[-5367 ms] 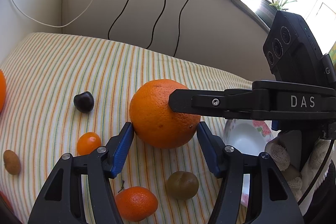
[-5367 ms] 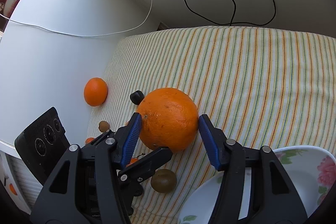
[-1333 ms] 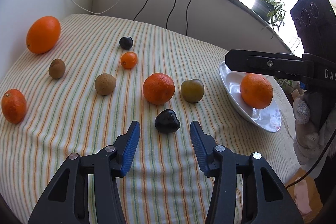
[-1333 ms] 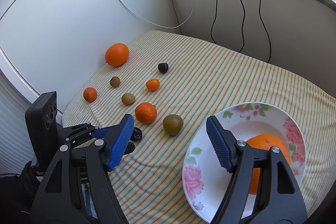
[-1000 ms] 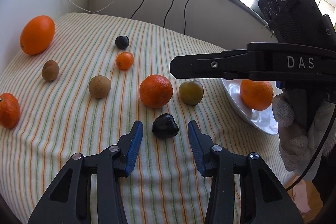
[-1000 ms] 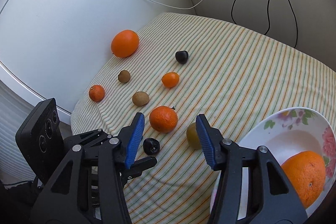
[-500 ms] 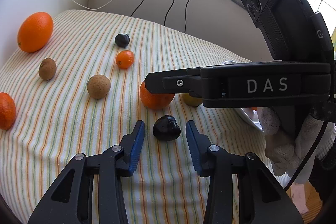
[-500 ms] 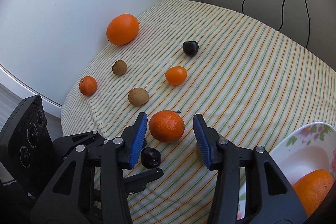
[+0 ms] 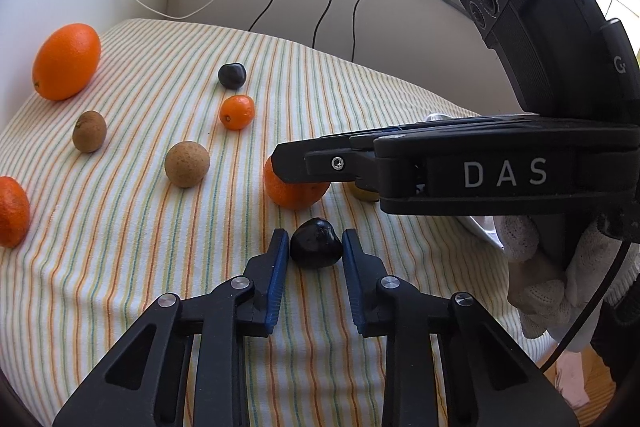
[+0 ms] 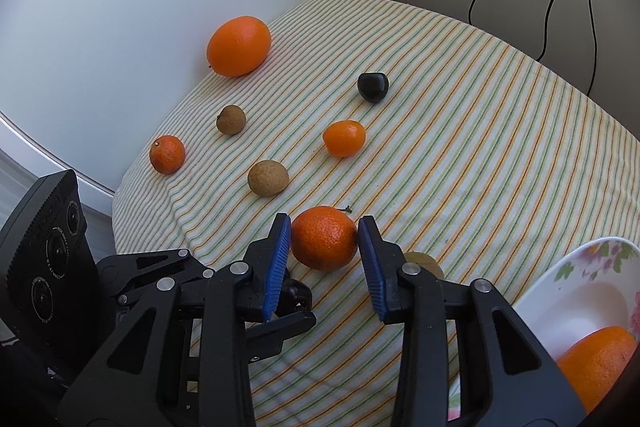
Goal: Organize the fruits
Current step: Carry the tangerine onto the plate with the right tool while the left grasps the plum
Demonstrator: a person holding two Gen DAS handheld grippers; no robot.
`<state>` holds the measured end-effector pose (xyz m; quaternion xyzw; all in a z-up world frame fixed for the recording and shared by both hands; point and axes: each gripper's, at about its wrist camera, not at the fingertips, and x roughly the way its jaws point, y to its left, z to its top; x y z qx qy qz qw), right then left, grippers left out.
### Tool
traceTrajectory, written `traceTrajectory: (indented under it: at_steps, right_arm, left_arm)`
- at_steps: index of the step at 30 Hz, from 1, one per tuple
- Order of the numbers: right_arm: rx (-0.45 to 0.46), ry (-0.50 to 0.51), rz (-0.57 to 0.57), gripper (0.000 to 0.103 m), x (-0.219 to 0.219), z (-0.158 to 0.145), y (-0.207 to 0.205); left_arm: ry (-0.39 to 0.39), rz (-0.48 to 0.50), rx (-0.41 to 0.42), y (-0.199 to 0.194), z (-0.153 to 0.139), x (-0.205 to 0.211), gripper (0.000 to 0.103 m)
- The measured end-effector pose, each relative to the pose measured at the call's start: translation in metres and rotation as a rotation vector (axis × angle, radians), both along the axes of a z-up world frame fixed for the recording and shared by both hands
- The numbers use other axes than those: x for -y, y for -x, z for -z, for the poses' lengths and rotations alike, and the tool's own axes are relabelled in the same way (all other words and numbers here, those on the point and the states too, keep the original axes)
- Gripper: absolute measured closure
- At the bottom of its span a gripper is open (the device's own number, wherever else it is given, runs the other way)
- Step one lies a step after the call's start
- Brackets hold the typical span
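A small black fruit [image 9: 316, 249] lies on the striped cloth [image 9: 140, 227], and my left gripper [image 9: 313, 235] is shut on it, a blue pad against each side. Just beyond it sits a mandarin [image 10: 324, 239]. My right gripper [image 10: 325, 223] straddles the mandarin with its jaws closing and both pads touching the peel. In the left wrist view the right gripper's fingers [image 9: 304, 167] cover the mandarin's top. The flowered plate [image 10: 580, 267] at the right holds a large orange [image 10: 596, 367].
Loose on the cloth are a big oval orange [image 9: 66, 61], two brown fruits [image 9: 187, 163], a kumquat [image 9: 237, 111], another black fruit [image 9: 232, 75], a small tangerine [image 9: 12, 211] and a greenish fruit [image 10: 424, 261] behind my right finger. A white wall and hanging cables [image 9: 328, 7] border the table.
Both pairs of jaws have narrowed onto their fruits. The right gripper came in lower over the mandarin; the left one stayed around the black fruit.
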<state>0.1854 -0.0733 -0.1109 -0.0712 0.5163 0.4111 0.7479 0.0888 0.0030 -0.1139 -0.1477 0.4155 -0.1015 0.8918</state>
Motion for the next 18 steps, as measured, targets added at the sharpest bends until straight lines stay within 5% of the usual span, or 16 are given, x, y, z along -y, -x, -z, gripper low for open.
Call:
traceTrajectory:
  at_steps: [18]
  right_arm:
    - [0.008,-0.025,0.021,0.068,0.0091,-0.0067,0.0013]
  left_arm:
    - [0.018,-0.003,0.003,0.0062,-0.0010,-0.0025,0.079]
